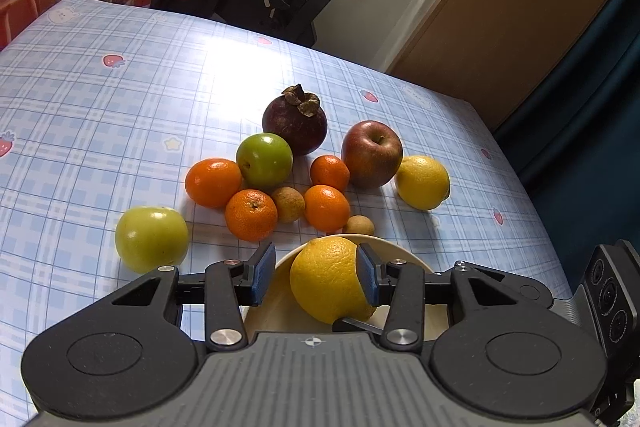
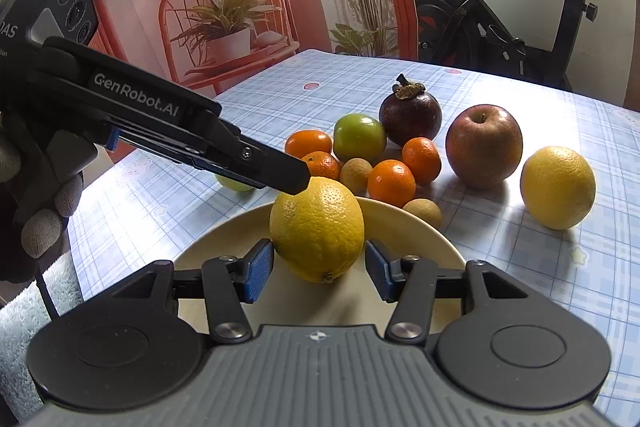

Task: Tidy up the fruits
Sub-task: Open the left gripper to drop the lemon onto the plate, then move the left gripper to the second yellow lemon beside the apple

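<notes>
Right wrist view: a lemon (image 2: 317, 229) rests on the cream plate (image 2: 424, 235), directly ahead of the spread right claw (image 2: 318, 277), stem end toward it. The left claw (image 1: 316, 277) brackets it from the left, apparently without pinching.

Yellow lemon (image 2: 317, 229), cream plate (image 2: 416, 227), blue plaid tablecloth (image 1: 100, 107), blue claw pads (image 2: 256, 273)

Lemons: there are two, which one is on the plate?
The lemon between the left gripper's fingers sits on the cream plate. The other lemon lies on the tablecloth, right of the red apple.
</notes>
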### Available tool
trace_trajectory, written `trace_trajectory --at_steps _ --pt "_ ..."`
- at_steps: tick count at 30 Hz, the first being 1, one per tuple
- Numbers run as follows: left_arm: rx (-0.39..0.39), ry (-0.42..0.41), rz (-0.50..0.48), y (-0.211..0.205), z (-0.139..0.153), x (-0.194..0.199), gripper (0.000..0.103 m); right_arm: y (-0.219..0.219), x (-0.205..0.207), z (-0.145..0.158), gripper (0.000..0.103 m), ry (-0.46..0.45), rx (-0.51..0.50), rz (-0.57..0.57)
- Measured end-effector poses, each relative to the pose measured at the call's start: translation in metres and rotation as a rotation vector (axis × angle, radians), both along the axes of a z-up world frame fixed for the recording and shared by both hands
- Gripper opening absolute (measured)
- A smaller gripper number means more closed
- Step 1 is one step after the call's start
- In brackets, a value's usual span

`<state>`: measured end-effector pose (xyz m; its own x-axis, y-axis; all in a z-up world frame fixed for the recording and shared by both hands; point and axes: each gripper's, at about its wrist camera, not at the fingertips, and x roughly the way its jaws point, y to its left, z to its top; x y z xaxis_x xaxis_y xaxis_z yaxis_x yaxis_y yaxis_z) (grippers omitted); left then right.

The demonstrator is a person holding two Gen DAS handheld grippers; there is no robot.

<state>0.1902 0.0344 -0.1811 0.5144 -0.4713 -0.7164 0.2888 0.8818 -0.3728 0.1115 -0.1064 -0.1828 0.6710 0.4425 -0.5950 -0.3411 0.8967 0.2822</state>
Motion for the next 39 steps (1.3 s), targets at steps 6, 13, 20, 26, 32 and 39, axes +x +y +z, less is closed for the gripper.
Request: trace_trajectory --at_steps 6,13,20,26,32,39 --pt "0.031 -0.066 0.006 -0.004 0.015 -0.002 0.047 -0.018 -0.007 0.008 0.054 -0.018 0.031 -0.049" --pt "0.076 -0.150 -0.004 -0.024 0.029 -0.001 0.047 -0.052 -0.011 0.019 0.054 -0.053 0.046 -0.127" --pt "0.101 -0.210 -0.021 -0.052 0.039 0.007 0.047 -0.093 -0.009 0.015 0.054 -0.053 0.022 -0.247" --pt "0.114 -0.216 -0.047 -0.078 0.038 0.022 0.047 -0.116 0.001 0.010 0.054 -0.061 -0.041 -0.298" --pt "0.124 -0.206 -0.045 -0.094 0.037 0.040 0.047 -0.115 0.024 0.002 0.056 -0.069 -0.094 -0.260" --pt "0.136 -0.174 -0.056 -0.102 0.031 0.055 0.047 -0.112 0.043 -0.009 0.059 -0.061 -0.107 -0.210"
